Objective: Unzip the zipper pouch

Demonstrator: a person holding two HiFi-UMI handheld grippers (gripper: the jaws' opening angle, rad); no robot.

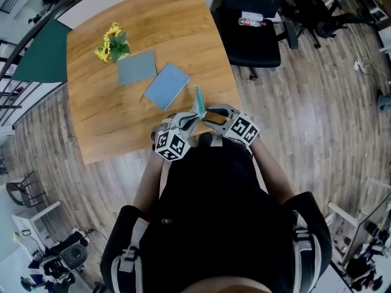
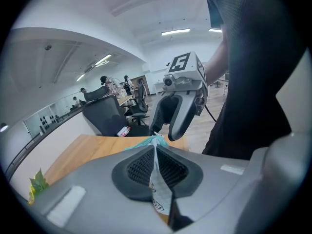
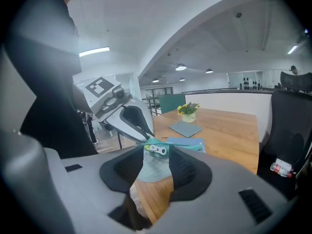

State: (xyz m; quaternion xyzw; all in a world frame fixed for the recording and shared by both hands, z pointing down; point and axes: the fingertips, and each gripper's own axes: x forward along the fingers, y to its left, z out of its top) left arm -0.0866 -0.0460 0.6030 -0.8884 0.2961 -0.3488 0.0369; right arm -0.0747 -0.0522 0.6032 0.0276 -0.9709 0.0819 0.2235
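Head view: left gripper (image 1: 190,122) and right gripper (image 1: 211,116) are meeting over the tabletop's (image 1: 110,121) near edge, with the teal zipper pouch (image 1: 198,101) upright between them. Left gripper view: jaws are pinching the pouch's edge. Right gripper view: jaws are standing spread, with the zipper pull (image 3: 157,150) between them.

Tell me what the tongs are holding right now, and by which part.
The left tongs pinch the zipper pouch by a thin edge. The right tongs stand open around its zipper pull, gripping nothing.
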